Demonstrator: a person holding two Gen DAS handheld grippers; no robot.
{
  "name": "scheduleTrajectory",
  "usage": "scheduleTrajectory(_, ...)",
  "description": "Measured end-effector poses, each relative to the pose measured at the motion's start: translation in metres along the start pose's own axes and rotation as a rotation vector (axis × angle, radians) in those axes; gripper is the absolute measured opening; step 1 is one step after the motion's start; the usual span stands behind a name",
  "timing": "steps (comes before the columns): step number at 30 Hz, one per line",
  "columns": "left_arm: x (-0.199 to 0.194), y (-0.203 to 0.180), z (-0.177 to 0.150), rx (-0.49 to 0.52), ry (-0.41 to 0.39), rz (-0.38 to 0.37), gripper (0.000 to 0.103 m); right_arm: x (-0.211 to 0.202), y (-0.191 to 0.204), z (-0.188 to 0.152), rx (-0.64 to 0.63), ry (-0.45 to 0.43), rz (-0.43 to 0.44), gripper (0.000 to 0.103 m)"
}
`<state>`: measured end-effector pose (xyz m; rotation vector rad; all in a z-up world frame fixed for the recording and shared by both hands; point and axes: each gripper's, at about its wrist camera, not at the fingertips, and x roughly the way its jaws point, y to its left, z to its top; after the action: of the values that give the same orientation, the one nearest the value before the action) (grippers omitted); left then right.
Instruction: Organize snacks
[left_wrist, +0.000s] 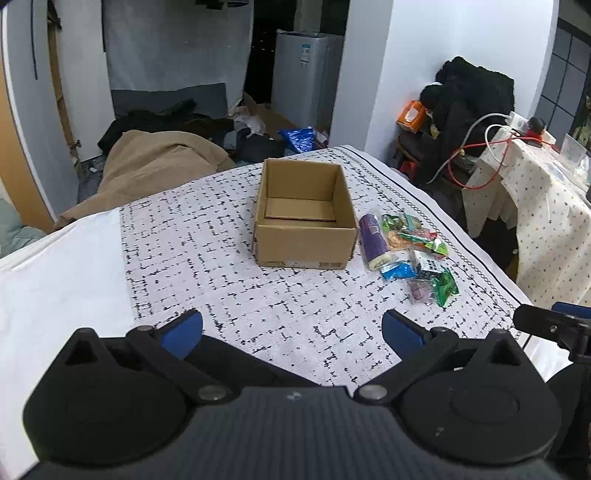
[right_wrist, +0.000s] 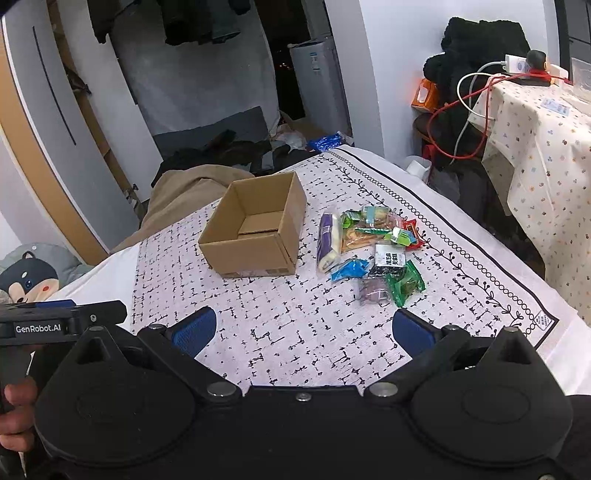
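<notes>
1. Two grippers, neither holding anything: the left gripper and the right gripper both hang over the patterned cloth with their blue pads spread wide apart and bare cloth between them.

2. Snack packets lie in a loose heap just beside the cardboard box, at about 3 o'clock from it in the right wrist view. The box stands upright and open-topped, with only a loose flap of card on its floor.

3. Main risk, as I judge it: the packets overlap. The purple packet leans along the heap's 9 o'clock edge, nearest the box, and the green packet sits at its 5 o'clock corner, lying against a clear pouch. A grasp into the middle could catch two wrappers at once or drag neighbours across the cloth.

4. Wrappers look thin, glossy and crinkly, so pads closing on a flat face may slide off; pinching an end seam should hold better.

5. Light card could let the box skid or tip if a gripper knocks its near wall during a drop.

6. Cloth under the heap appears soft and could bunch if a finger digs in.

7. Both grippers sit close side by side, so reaching together towards the heap risks a clash.
</notes>
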<state>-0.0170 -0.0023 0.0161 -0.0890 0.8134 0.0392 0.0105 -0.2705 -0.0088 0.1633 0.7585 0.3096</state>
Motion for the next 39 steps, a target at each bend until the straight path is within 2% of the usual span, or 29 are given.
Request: scheduleTrajectory(39,-0.021,0.001,-0.004,-0.003,-0.034,-0.029,0.103,-0.019,0.013,-0.001,-0.032,-0.038,-0.012,0.103)
